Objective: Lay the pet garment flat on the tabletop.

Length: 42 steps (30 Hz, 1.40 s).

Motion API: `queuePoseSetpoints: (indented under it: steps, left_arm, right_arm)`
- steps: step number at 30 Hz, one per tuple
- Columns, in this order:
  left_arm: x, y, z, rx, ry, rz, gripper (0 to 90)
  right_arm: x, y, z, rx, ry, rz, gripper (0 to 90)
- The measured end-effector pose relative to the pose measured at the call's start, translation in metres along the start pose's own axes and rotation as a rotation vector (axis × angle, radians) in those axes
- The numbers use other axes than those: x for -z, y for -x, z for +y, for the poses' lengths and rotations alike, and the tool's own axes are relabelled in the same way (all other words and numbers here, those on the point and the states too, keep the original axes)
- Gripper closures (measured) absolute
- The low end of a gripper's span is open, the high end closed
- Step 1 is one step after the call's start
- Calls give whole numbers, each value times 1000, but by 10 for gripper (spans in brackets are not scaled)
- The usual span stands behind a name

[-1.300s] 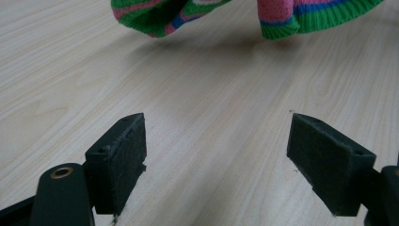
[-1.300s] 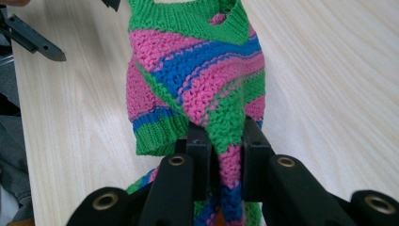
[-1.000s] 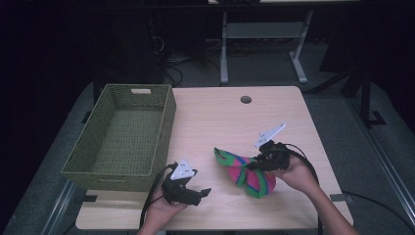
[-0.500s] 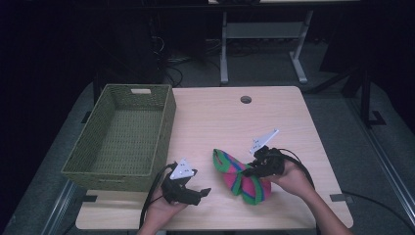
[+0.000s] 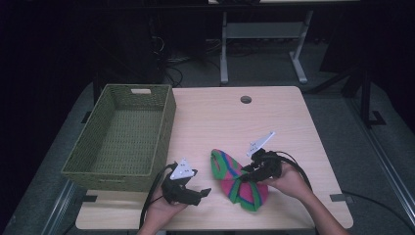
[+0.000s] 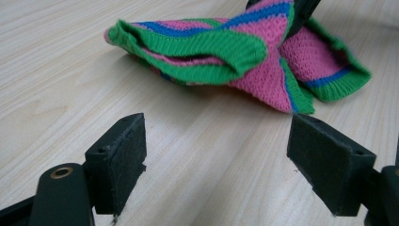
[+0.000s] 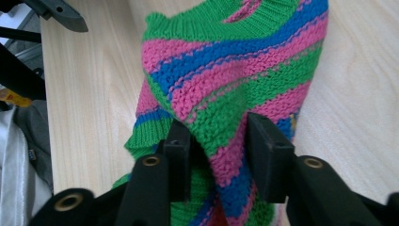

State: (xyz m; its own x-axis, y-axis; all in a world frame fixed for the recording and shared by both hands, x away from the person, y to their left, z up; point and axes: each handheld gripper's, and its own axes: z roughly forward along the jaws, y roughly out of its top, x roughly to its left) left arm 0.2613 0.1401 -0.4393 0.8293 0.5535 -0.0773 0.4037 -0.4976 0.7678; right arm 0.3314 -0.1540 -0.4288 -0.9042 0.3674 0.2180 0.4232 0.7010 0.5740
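Note:
A knitted cloth (image 5: 234, 182) striped in pink, green and blue lies crumpled on the wooden table (image 5: 230, 122), near its front edge. My right gripper (image 5: 246, 177) reaches into it from the right. Its jaws have just been opening, and a raised fold of the cloth (image 7: 221, 117) still stands loosely between them in the right gripper view (image 7: 219, 141). My left gripper (image 5: 203, 192) rests low on the table to the left of the cloth, jaws wide apart and empty (image 6: 216, 150). The cloth (image 6: 235, 52) lies a short way ahead of it.
A green woven basket (image 5: 165, 117) stands empty at the table's left side, just behind my left hand. A round cable hole (image 5: 246, 99) sits near the far edge. Beyond the table a metal stand (image 5: 264, 34) stands on the dark floor.
The right hand has shifted slightly toward the front edge, and the cloth's near end has spread that way. The left gripper has stayed put.

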Motion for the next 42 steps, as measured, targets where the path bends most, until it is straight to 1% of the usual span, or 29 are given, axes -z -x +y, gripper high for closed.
queuePoseSetpoints:
  steps: [1,3,4,5,6,7,8,9,14,17,20,22,27,28,29,32,33,34,37,38,42]
  left_arm:
    - [0,0,0,0,0,0,199]
    - [0,0,0,8,4,0,199]
    - [0,0,0,5,3,-1,199]
    - [0,0,0,5,3,-1,199]
    - [0,0,0,1,-1,-1,199]
    - [0,0,0,-1,-1,-1,199]
    - [0,0,0,-1,-1,-2,199]
    - [0,0,0,4,3,-2,199]
    - [0,0,0,4,2,-3,199]
    - [0,0,0,5,2,-3,199]
    - [0,0,0,4,1,-3,199]
    - [0,1,0,3,1,-2,199]
    - [0,1,0,7,2,-3,199]
    - [0,1,0,6,2,-4,199]
    - [0,1,0,6,2,-4,199]
    - [0,1,0,5,3,-4,199]
    - [0,1,-1,6,3,-5,199]
    - [0,1,0,6,2,-5,199]
    - [1,1,0,0,-2,-5,199]
    - [1,1,-1,5,4,-5,199]
    - [1,1,0,3,1,-5,199]
  right_arm:
    - [0,0,0,0,0,0,599]
    - [-1,0,-1,-11,-1,6,553]
    - [-2,0,-1,-12,2,8,527]
    - [-2,0,-1,-12,2,8,527]
    - [-3,-1,-2,-22,-5,15,501]
    - [-3,-1,-2,-22,-5,15,501]
    - [-5,0,-3,-4,-3,13,490]
    - [-6,-1,-4,-10,-11,16,476]
    - [-10,-7,-10,3,-17,9,392]
    - [-10,-9,-12,3,-17,19,375]
    - [-9,-14,-14,13,-15,9,341]
    - [-6,-19,-13,26,-8,3,340]
    - [-5,-24,-9,45,0,9,347]
    - [-5,-26,-5,53,2,15,369]
    - [-5,-26,-5,53,2,15,369]
    - [-8,-29,3,70,0,24,421]
    - [-8,-29,3,70,0,24,421]
    - [-10,-29,6,73,4,29,452]
    - [-12,-29,9,68,-2,27,462]
    - [-15,-29,11,78,-9,24,481]
    - [-19,-30,14,84,-19,24,498]
